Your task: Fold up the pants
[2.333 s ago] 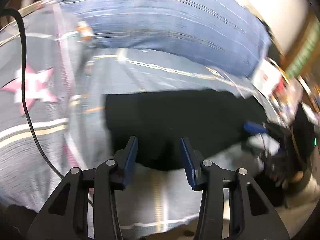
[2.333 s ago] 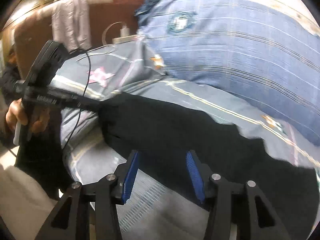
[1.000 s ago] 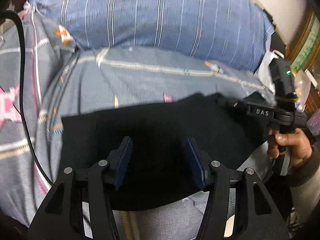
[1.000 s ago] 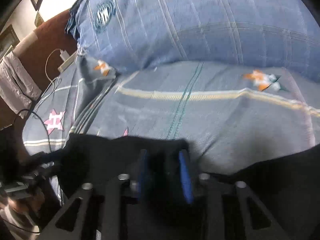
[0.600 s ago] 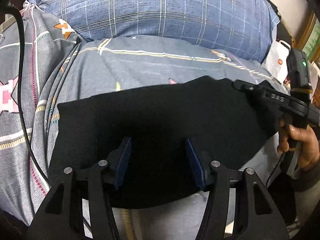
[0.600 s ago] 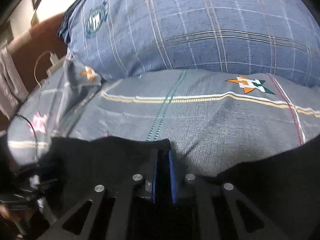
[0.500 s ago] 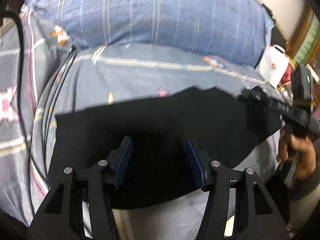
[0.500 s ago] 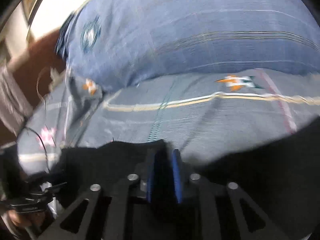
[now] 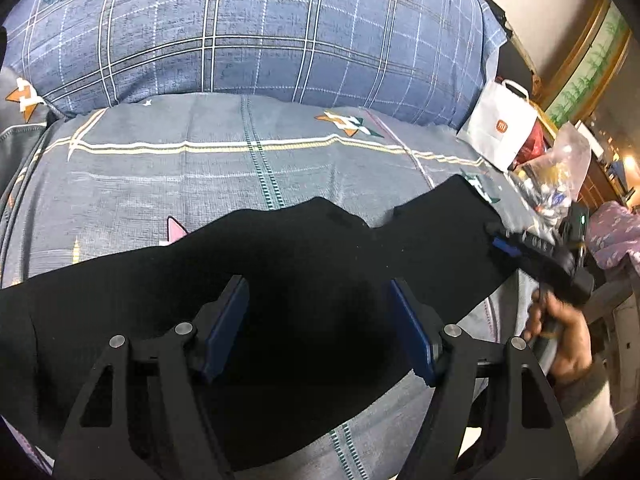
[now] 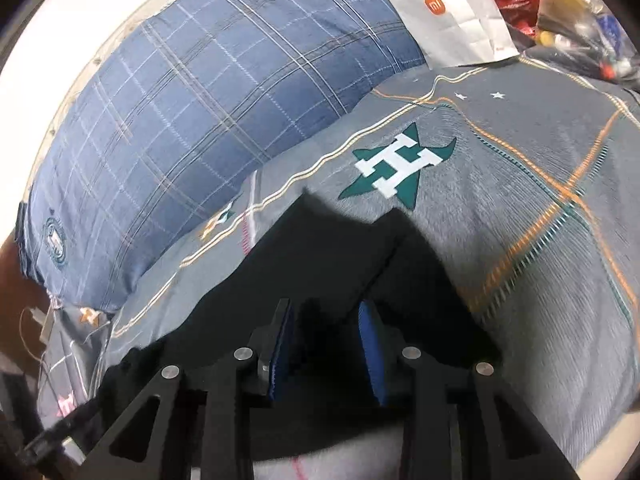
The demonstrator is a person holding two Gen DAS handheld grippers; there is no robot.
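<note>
Black pants (image 9: 304, 264) lie spread across a grey patterned bed sheet (image 9: 200, 168), stretching from the left edge to the right. My left gripper (image 9: 318, 324) is open and hovers over the middle of the pants. My right gripper (image 10: 326, 332) is open, its blue pads (image 10: 370, 344) standing apart over the right end of the pants (image 10: 320, 264). It also shows in the left wrist view (image 9: 504, 246) at the pants' right edge, held by a hand (image 9: 560, 340).
A large blue plaid pillow (image 9: 248, 28) lies along the back of the bed. A white paper bag (image 9: 500, 124) and a clear plastic bag of small items (image 9: 556, 176) sit at the far right. The bed's front edge runs below the pants.
My right gripper was shut on the pants' edge and has now opened, and it has swung to the right end. The pants now lie stretched further to the right.
</note>
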